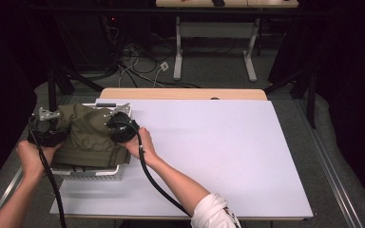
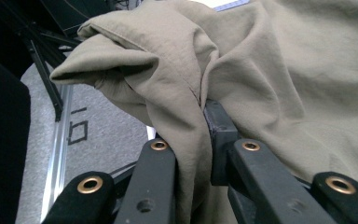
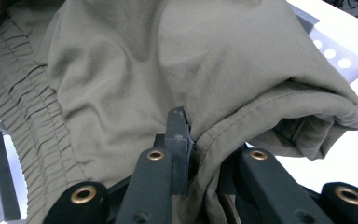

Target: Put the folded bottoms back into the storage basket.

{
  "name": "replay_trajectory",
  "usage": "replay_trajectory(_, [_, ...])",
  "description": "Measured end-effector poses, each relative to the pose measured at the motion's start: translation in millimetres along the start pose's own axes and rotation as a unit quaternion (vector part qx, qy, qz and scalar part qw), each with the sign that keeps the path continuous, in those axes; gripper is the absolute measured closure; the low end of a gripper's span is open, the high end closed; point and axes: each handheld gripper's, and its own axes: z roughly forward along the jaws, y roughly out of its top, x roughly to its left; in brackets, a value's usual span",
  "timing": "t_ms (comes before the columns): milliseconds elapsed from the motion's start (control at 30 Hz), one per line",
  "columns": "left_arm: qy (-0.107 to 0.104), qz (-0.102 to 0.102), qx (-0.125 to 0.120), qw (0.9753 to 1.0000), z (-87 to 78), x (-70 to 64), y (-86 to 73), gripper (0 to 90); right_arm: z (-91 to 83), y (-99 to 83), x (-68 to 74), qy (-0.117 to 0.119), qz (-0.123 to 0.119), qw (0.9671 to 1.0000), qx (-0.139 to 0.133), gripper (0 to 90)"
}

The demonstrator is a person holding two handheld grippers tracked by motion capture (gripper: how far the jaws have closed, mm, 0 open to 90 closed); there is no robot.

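Matt olive cloth garment; perforated metal basket; smooth white tabletop.

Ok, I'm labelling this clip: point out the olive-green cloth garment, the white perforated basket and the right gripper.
olive-green cloth garment point(image 1: 88, 135), high view, middle of the bunched fabric.
white perforated basket point(image 1: 92, 174), high view, near wall.
right gripper point(image 3: 200, 140), right gripper view, between the jaws, shut on a fabric fold.
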Motion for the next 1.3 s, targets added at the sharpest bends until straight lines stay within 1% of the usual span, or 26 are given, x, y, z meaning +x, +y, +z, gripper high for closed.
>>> replay_trajectory(167, [0.011, 0.014, 0.006, 0.9998, 4.3, -4.3, 1.0, 83.4, 5.4, 2.5, 3.2, -0.002, -0.002, 1.0, 0.007, 79.5])
replay_trajectory(300, [0.015, 0.018, 0.015, 0.9996, 10.2, -4.9, 0.4, 83.4, 11.4, 2.3, 4.5, -0.005, -0.004, 0.9998, 0.017, 79.2])
replay_trajectory(400, [0.016, 0.014, 0.02, 0.9996, 14.4, -4.2, -0.2, 83.4, 14.6, 1.6, 4.5, -0.003, -0.004, 0.9998, 0.021, 78.8])
replay_trajectory(500, [0.02, 0.011, 0.02, 0.9995, 17.2, -3.3, -0.7, 83.4, 16.6, 1.9, 4.3, -0.004, -0.006, 0.9997, 0.023, 78.8])
replay_trajectory(667, [0.022, 0.008, 0.02, 0.9995, 20.7, -3.2, -1.7, 83.3, 20.5, 1.4, 1.7, -0.002, 0.001, 0.9997, 0.025, 78.3])
replay_trajectory(733, [0.024, 0.008, 0.018, 0.9995, 21.2, -3.2, -1.8, 83.3, 20.7, 0.9, 0.3, 0.001, 0.006, 0.9997, 0.024, 77.4])
replay_trajectory(800, [0.027, 0.007, 0.015, 0.9995, 21.3, -2.6, -1.6, 83.3, 19.7, 1.3, -0.5, 0.003, 0.006, 0.9997, 0.022, 77.2])
replay_trajectory(867, [0.029, 0.004, 0.012, 0.9995, 21.3, -1.7, -1.7, 83.3, 20.2, 1.9, -1.1, 0.0, 0.006, 0.9998, 0.018, 77.4])
replay_trajectory(967, [0.027, 0.005, 0.017, 0.9995, 23.3, -1.5, -2.1, 83.1, 23.0, 1.4, -2.1, 0.001, 0.01, 0.9998, 0.018, 77.1])
replay_trajectory(1000, [0.025, 0.005, 0.019, 0.9995, 24.3, -1.7, -2.5, 82.6, 23.8, 0.8, -2.4, 0.002, 0.01, 0.9998, 0.019, 75.1])
replay_trajectory(1033, [0.023, 0.008, 0.024, 0.9994, 25.0, -1.6, -2.4, 81.8, 23.9, 0.1, -2.5, 0.003, 0.013, 0.9997, 0.023, 69.9])
replay_trajectory(1067, [0.019, 0.007, 0.026, 0.9994, 25.4, -1.8, -2.4, 80.0, 22.9, -0.3, -2.3, 0.003, 0.017, 0.9995, 0.027, 62.0])
replay_trajectory(1100, [0.015, 0.005, 0.026, 0.9995, 24.9, -1.8, -2.4, 76.9, 21.3, -0.6, -2.4, 0.008, 0.015, 0.9994, 0.031, 57.5])
replay_trajectory(1133, [0.013, 0.003, 0.025, 0.9996, 23.9, -2.3, -2.5, 73.2, 19.0, -1.0, -2.2, 0.009, 0.01, 0.9993, 0.034, 54.1])
replay_trajectory(1167, [0.011, 0.002, 0.024, 0.9997, 22.3, -2.9, -2.3, 68.6, 15.4, -1.4, -1.9, 0.003, 0.004, 0.9995, 0.032, 49.1])
replay_trajectory(1200, [0.008, -0.001, 0.023, 0.9997, 21.0, -3.9, -2.2, 60.8, 10.8, -1.7, -2.4, 0.004, 0.002, 0.9995, 0.031, 42.5])
replay_trajectory(1233, [-0.001, -0.002, 0.021, 0.9998, 18.6, -5.1, -2.4, 56.2, 5.9, -2.0, -3.5, 0.011, 0.0, 0.9995, 0.03, 38.8])
replay_trajectory(1300, [-0.009, -0.006, 0.02, 0.9998, 15.1, -7.4, -2.5, 47.9, -4.8, -3.7, -5.3, 0.013, -0.005, 0.9995, 0.028, 34.3])
